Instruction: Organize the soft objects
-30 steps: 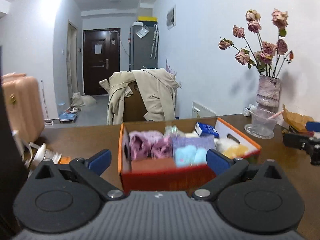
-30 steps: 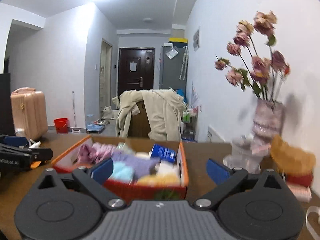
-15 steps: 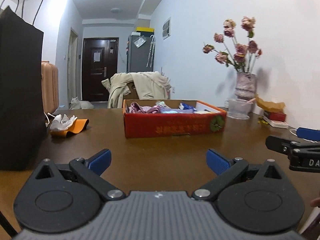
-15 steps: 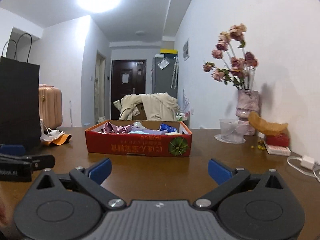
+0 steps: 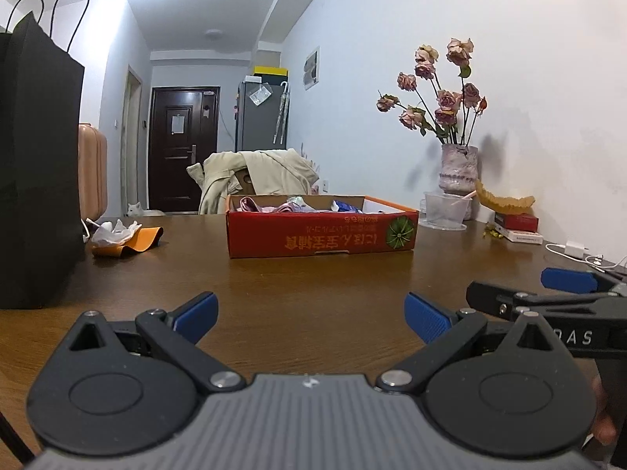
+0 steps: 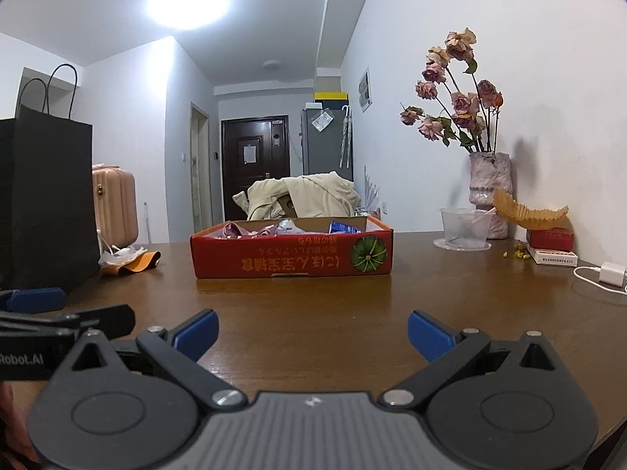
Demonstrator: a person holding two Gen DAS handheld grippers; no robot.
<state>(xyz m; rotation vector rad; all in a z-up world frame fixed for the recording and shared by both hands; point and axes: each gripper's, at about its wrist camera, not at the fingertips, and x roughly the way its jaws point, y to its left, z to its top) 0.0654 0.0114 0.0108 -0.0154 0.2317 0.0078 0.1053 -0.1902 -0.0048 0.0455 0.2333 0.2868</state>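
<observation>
A red cardboard box (image 5: 321,235) (image 6: 292,259) stands in the middle of the brown table, holding several soft items in pink and purple plus a blue packet (image 6: 343,227). My left gripper (image 5: 311,315) rests low over the near table edge, open, with nothing between its blue pads. My right gripper (image 6: 312,327) is also open and empty, at a similar distance from the box. Each gripper shows at the side of the other's view.
A tall black paper bag (image 5: 35,176) stands at the left. An orange cloth with white tissue (image 5: 125,237) lies beside it. At the right are a flower vase (image 6: 490,192), a clear plastic cup (image 6: 464,229), red boxes (image 6: 550,241) and a white charger (image 6: 611,273).
Both grippers have pulled back from over the box to low near the front of the table. The box now sits farther away and is seen from the side.
</observation>
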